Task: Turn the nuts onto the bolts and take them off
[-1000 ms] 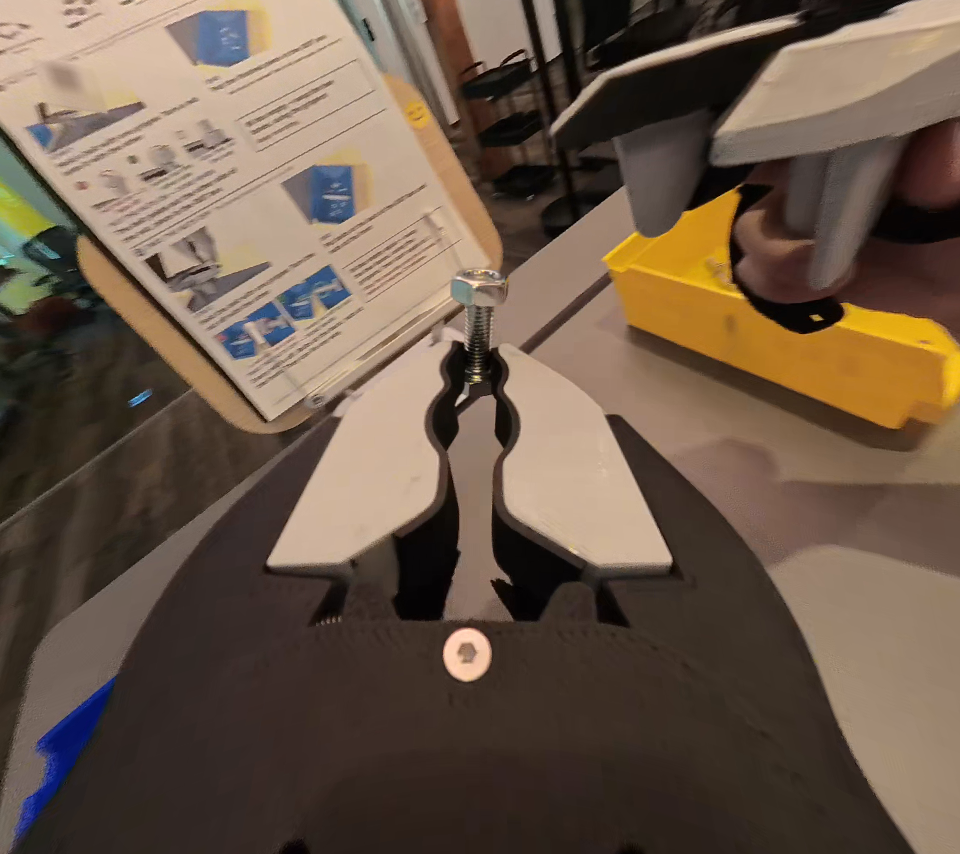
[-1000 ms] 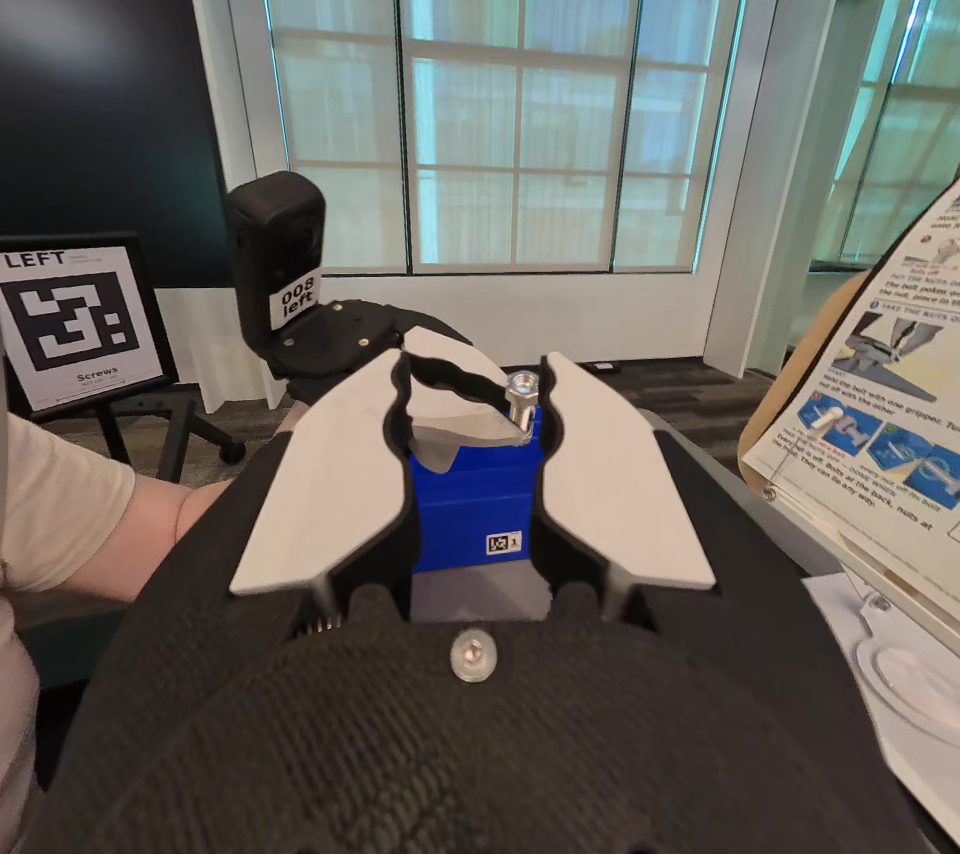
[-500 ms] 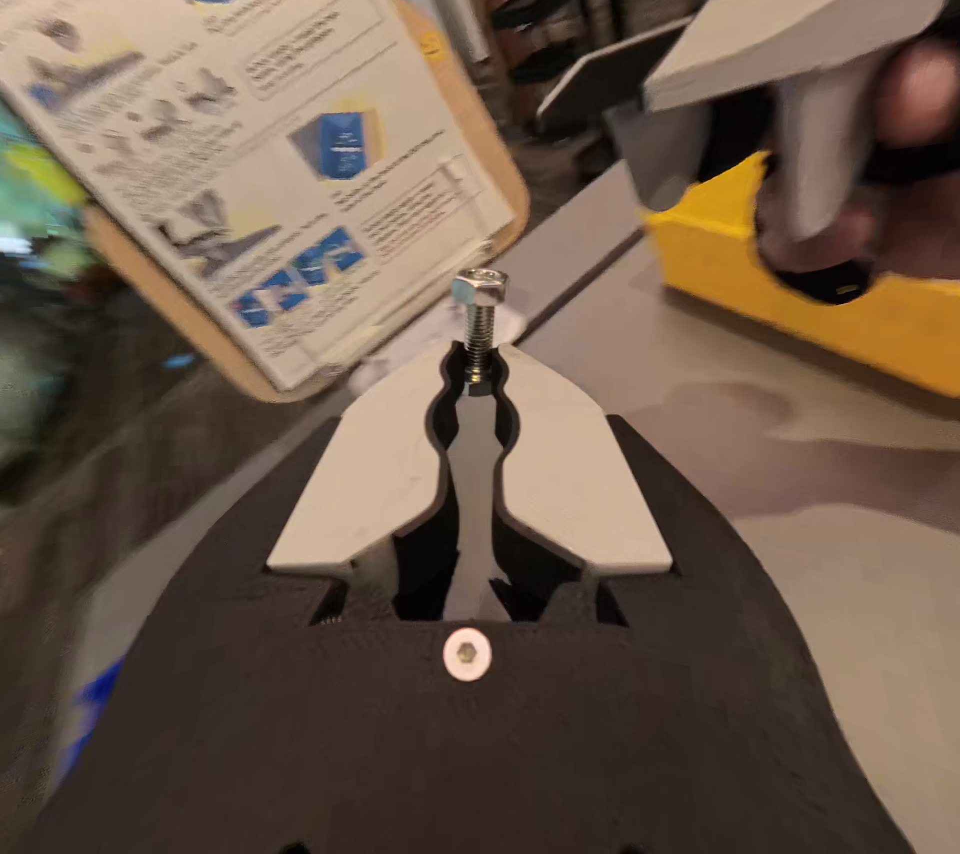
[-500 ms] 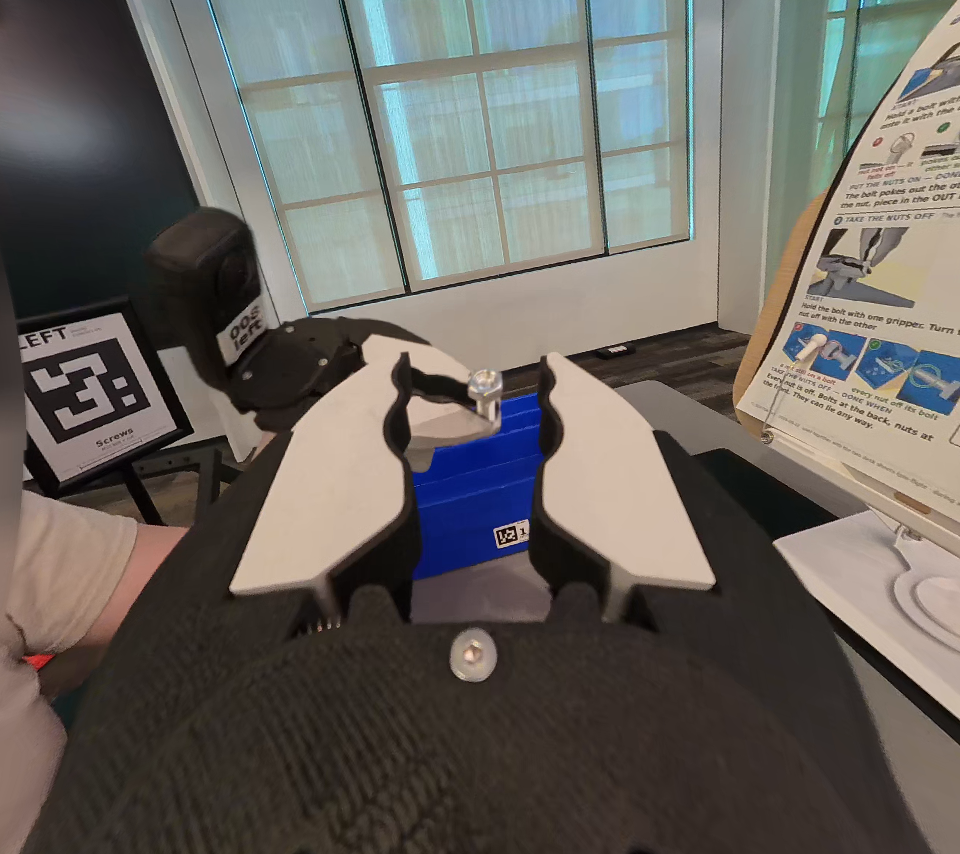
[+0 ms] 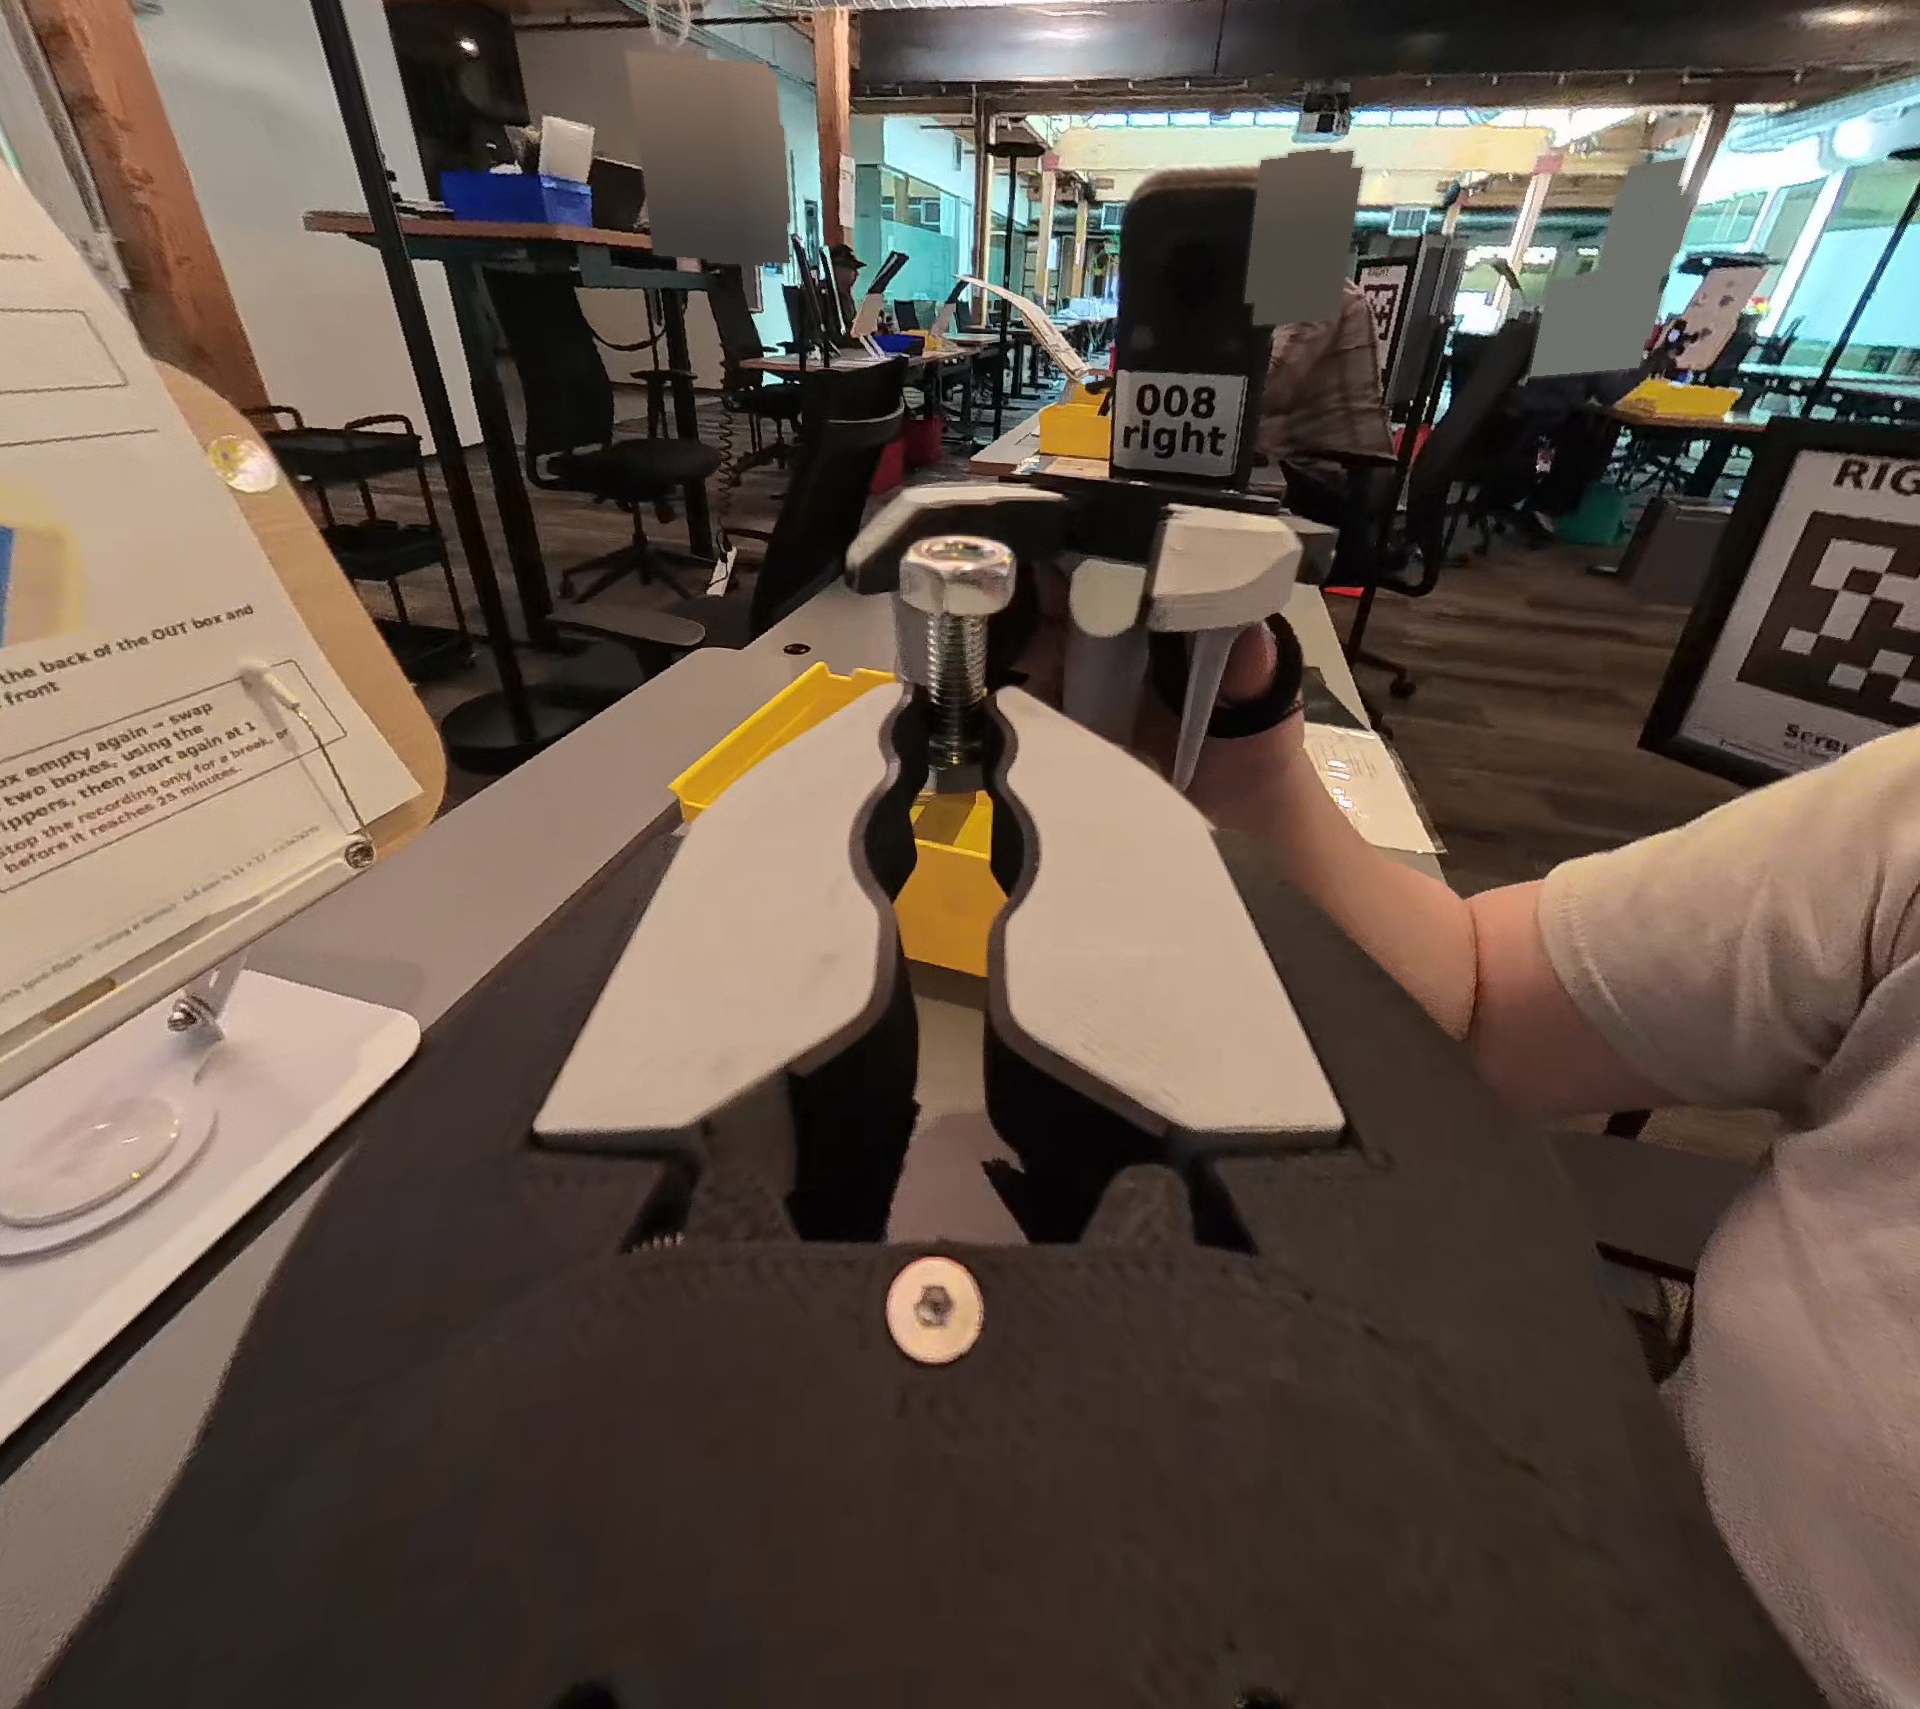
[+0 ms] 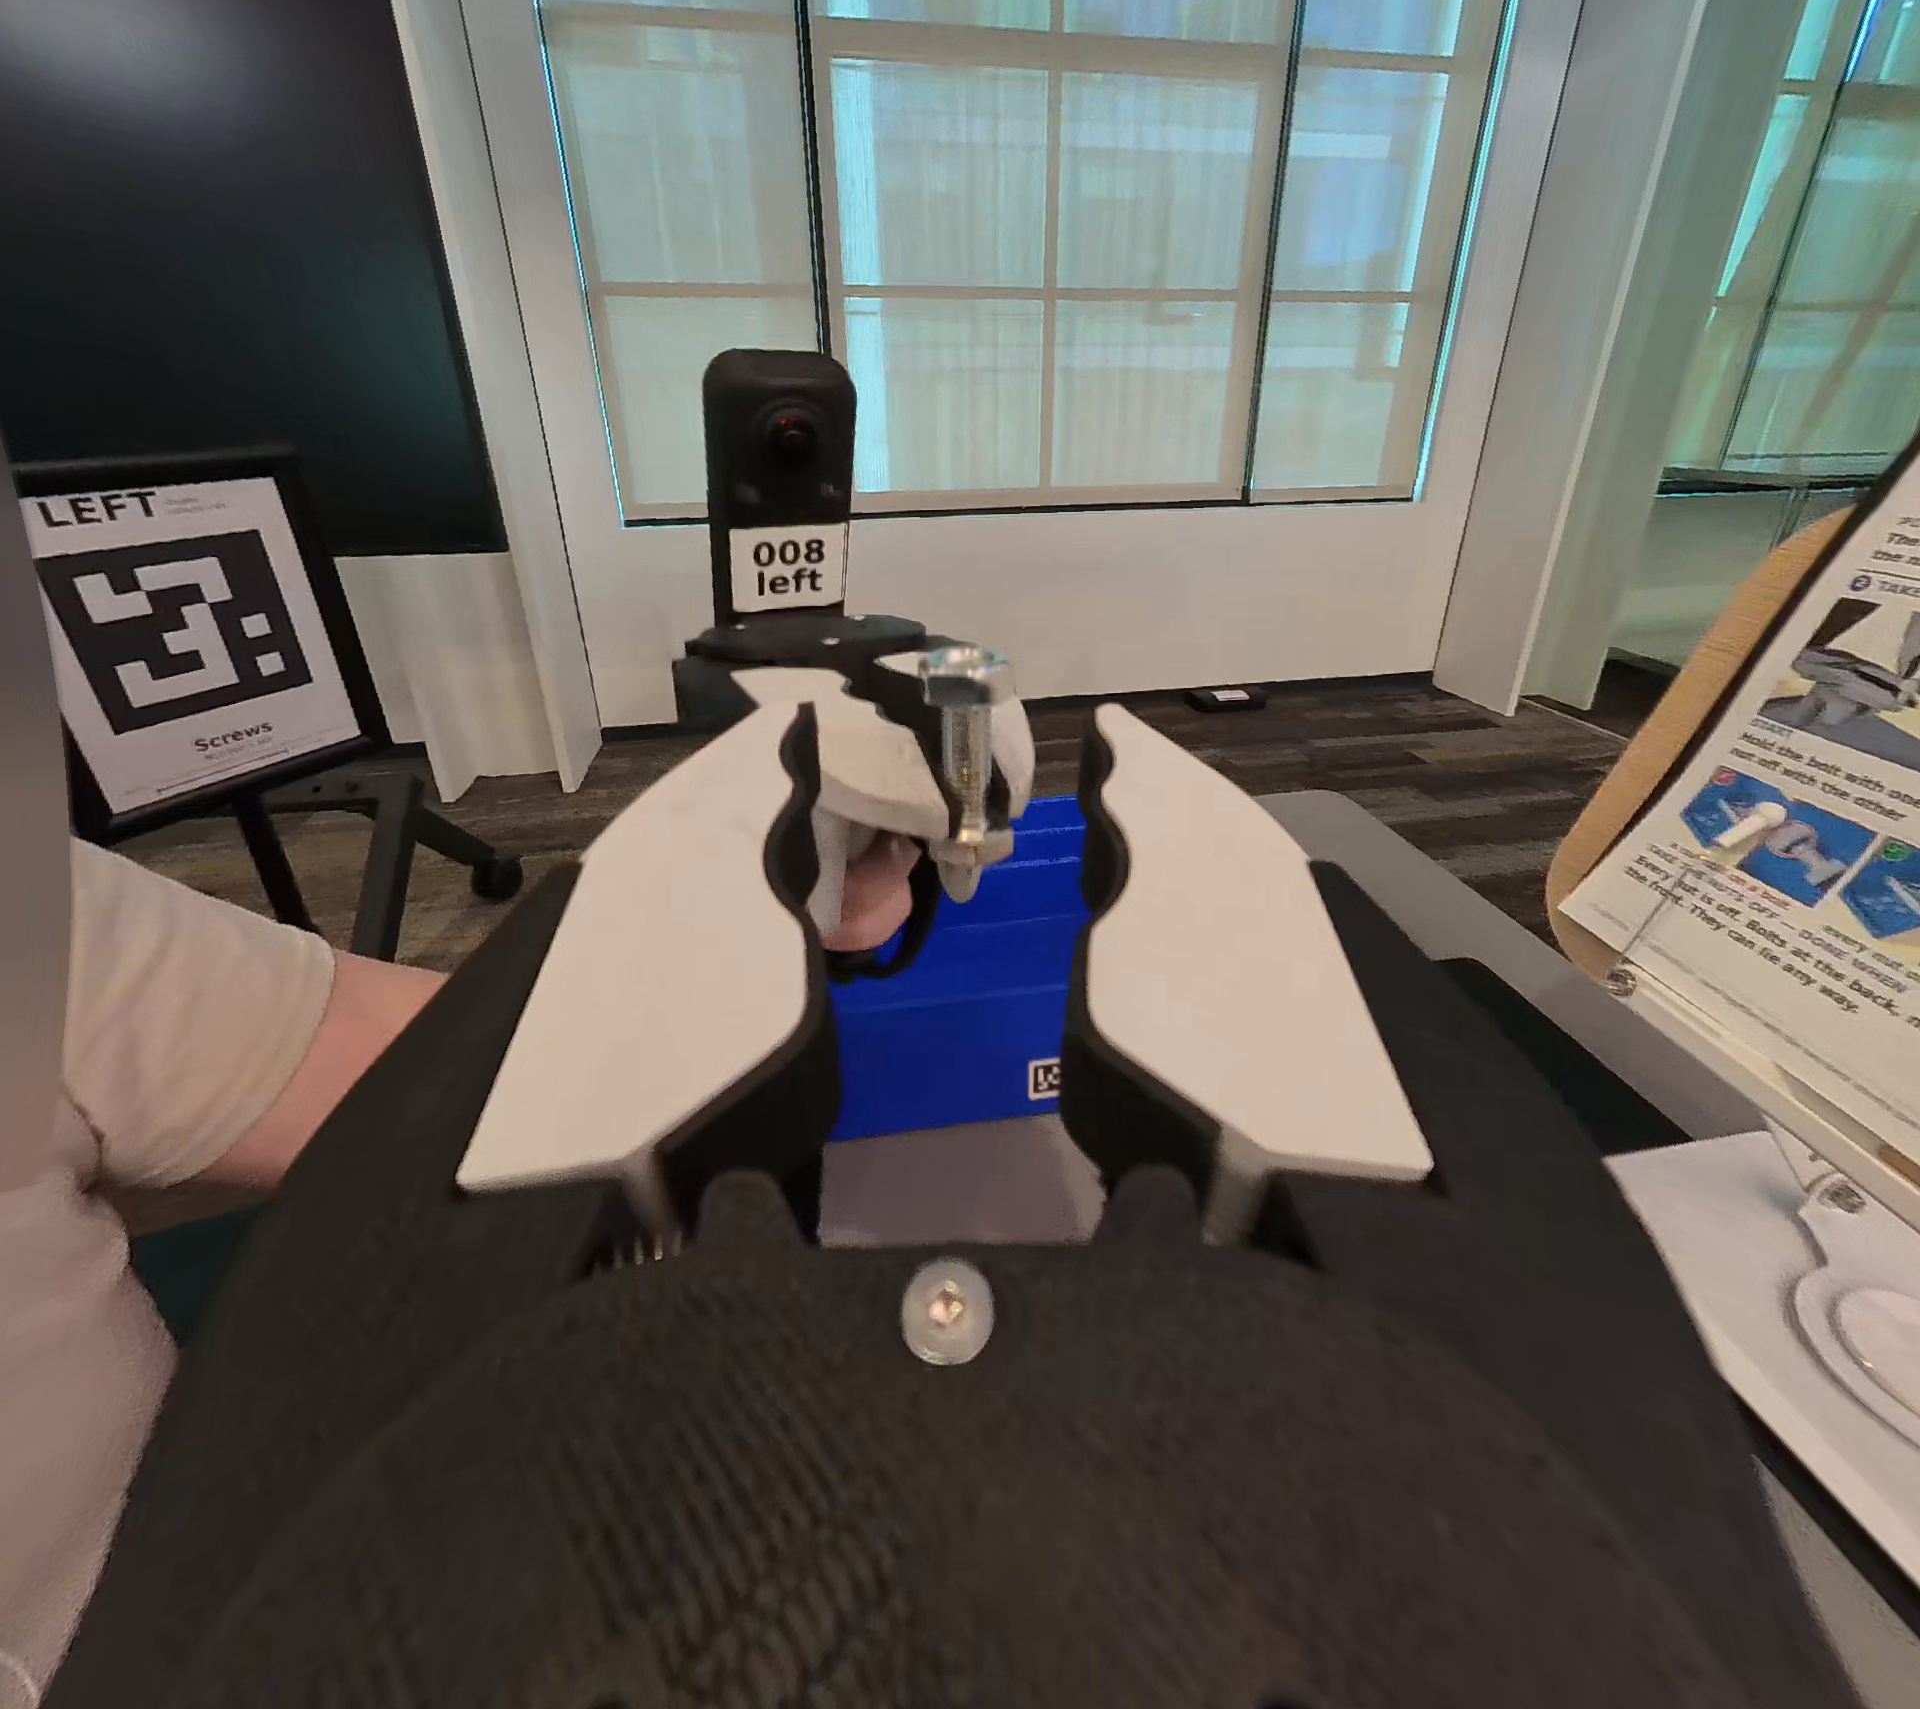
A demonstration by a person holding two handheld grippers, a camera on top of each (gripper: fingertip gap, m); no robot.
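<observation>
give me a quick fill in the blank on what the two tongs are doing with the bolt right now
1. The left tongs are shut on the threaded end of a ____, whose hex head points up.
2. The right tongs are ____ and hold nothing.
3. In the left wrist view, the bin behind the left tongs is ____ in colour.
4. In the right wrist view, the box beyond the right tongs is ____.

Missing words: bolt; open; yellow; blue

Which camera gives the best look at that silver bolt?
The left wrist view: the bolt stands sharp and close in the left claw, hex head up, threads plain. The right wrist view shows it farther off, smaller and slightly blurred, between the open right claw fingers.
</observation>
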